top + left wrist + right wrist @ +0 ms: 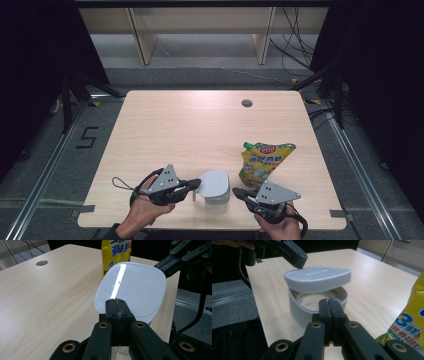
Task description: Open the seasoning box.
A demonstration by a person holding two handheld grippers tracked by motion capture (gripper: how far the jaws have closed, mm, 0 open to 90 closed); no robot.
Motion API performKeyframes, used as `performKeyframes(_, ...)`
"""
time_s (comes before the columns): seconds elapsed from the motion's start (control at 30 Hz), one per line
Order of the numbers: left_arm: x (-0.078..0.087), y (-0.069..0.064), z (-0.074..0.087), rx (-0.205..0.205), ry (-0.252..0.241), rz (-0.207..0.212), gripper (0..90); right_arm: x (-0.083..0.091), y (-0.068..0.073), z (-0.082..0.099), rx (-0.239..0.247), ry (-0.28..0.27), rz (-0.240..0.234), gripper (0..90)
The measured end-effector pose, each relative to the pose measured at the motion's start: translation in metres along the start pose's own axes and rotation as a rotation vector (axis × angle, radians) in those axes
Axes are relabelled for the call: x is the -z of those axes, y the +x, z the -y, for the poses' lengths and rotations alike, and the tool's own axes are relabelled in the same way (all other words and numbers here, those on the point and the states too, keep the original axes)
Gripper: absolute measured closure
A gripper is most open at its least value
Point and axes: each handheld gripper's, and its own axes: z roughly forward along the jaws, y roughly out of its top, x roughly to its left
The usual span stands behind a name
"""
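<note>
**Lid lifted off the box, both claws together**

A pale grey box (312, 306) stands near the front edge of the wooden table (180, 125), between the two hands. Its lid (318, 278) is raised clear of the rim and hangs tilted above the opening, so the inside of the box shows in the right gripper view; the bottom looks pale and grainy, though what lies there cannot be told.

The left claw (196, 184) comes in from the left of the high view and meets the lid at its near edge. In the left gripper view its jaws stand pressed together with no gap, their tips at the lid's edge (131, 287); a thin lip of the lid may be pinched between them, but that cannot be told for sure. The lid is off the box and nothing else touches it.

The right claw (237, 191) sits just beside the box on its right side. Its jaws are together with nothing between them, and their tips are close in front of the box wall in the right gripper view, not gripping it.

A yellow pouch (262, 161) with a green cap lies on the table behind the right claw, near the box but apart from it.
</note>
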Motion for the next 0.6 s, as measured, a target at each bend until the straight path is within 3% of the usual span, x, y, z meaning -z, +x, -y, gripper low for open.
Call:
performKeyframes(0.07,0.001,0.002,0.000,-0.006,0.002,0.005,88.9,-0.001,0.001,-0.001,-0.015,-0.002,0.003,90.0)
performKeyframes(0.1,0.000,0.001,0.001,0.020,-0.007,0.003,88.9,-0.003,0.001,-0.002,0.003,-0.008,0.002,90.0)
performKeyframes(0.17,0.000,0.001,0.001,0.023,-0.005,-0.002,88.5,-0.005,0.003,-0.003,-0.001,-0.015,0.001,90.0)
performKeyframes(0.27,0.001,0.002,0.001,-0.012,-0.003,0.005,88.3,-0.007,0.004,-0.005,0.005,-0.012,-0.005,89.7)
performKeyframes(0.37,0.001,0.003,0.002,-0.011,-0.007,0.009,87.9,-0.008,0.005,-0.009,0.018,-0.013,-0.012,89.6)
performKeyframes(0.4,0.001,0.001,0.002,0.020,-0.006,0.001,85.0,-0.009,0.007,-0.010,0.016,-0.017,-0.012,89.7)
performKeyframes(0.43,0.002,0.003,0.002,0.014,-0.001,0.005,85.0,-0.009,0.007,-0.010,0.016,-0.017,-0.012,89.7)
performKeyframes(0.47,0.008,0.005,0.002,0.044,0.007,0.028,77.3,-0.010,0.008,-0.011,0.020,-0.024,-0.003,89.7)
performKeyframes(0.6,0.017,0.007,0.003,0.031,0.039,0.043,61.3,-0.008,0.008,-0.014,0.021,-0.027,-0.020,89.7)
